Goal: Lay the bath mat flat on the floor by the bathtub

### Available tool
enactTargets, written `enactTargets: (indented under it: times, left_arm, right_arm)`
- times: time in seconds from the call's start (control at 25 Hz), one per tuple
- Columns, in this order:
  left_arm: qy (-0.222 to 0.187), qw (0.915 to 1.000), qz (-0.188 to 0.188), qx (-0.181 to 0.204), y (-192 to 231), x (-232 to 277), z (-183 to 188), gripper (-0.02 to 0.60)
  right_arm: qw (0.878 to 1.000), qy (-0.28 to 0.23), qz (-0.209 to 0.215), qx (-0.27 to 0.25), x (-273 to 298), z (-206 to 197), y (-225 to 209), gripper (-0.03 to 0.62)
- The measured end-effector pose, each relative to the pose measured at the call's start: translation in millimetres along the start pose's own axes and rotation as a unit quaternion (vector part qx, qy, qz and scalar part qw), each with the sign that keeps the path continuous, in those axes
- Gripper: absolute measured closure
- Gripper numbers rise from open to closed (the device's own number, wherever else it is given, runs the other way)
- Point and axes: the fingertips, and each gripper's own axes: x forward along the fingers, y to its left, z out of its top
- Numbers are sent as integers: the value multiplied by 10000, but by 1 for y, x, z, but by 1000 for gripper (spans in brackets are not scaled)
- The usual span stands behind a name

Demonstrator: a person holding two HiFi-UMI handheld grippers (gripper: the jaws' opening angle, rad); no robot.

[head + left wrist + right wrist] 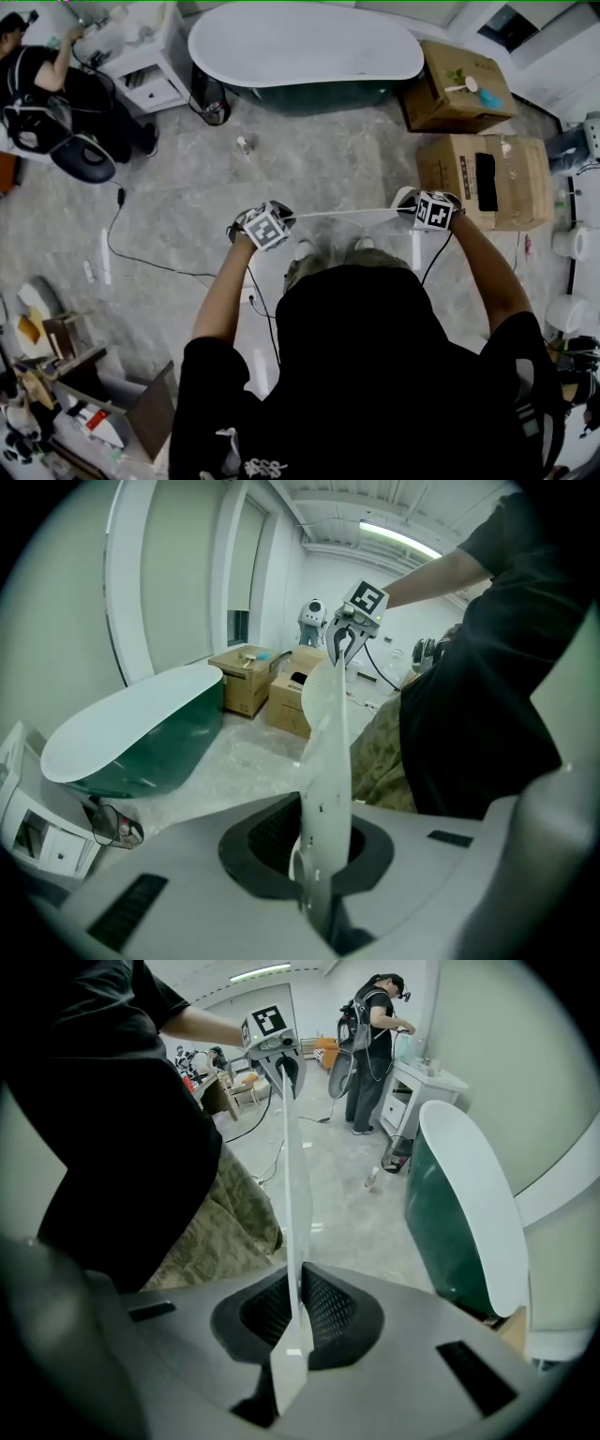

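Observation:
A thin translucent white bath mat (349,217) is stretched taut between my two grippers and hangs below them in front of the person. My left gripper (269,228) is shut on its left top corner, and the mat edge (323,789) rises out of the closed jaws. My right gripper (432,212) is shut on the right top corner, with the mat (292,1241) standing edge-on in its jaws. The white bathtub (305,45) with a dark green outside lies ahead at the far wall, some way beyond the mat. It also shows as the bathtub (131,733) at the left and the bathtub (469,1213) at the right.
Two cardboard boxes (459,86) (511,183) stand right of the tub. A person (56,84) works at a white cabinet (141,56) at the far left. A small bottle (244,143) and a black cable (141,258) lie on the grey floor. Clutter fills the near left corner.

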Motion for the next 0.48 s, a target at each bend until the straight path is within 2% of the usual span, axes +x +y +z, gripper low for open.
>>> enactTargets:
  times: [0.16, 0.32, 0.48]
  left_arm:
    - [-82, 9998, 24, -169, 21, -4, 3, 555]
    - [-19, 9995, 40, -327, 29, 8, 11, 555]
    - [-1, 9988, 30, -485, 48, 16, 28, 555]
  right_arm:
    - [9999, -14, 16, 109, -2, 8, -23, 565]
    - [9999, -36, -136, 80, -3, -2, -41, 565]
    - [9991, -261, -183, 274, -3, -10, -77, 565]
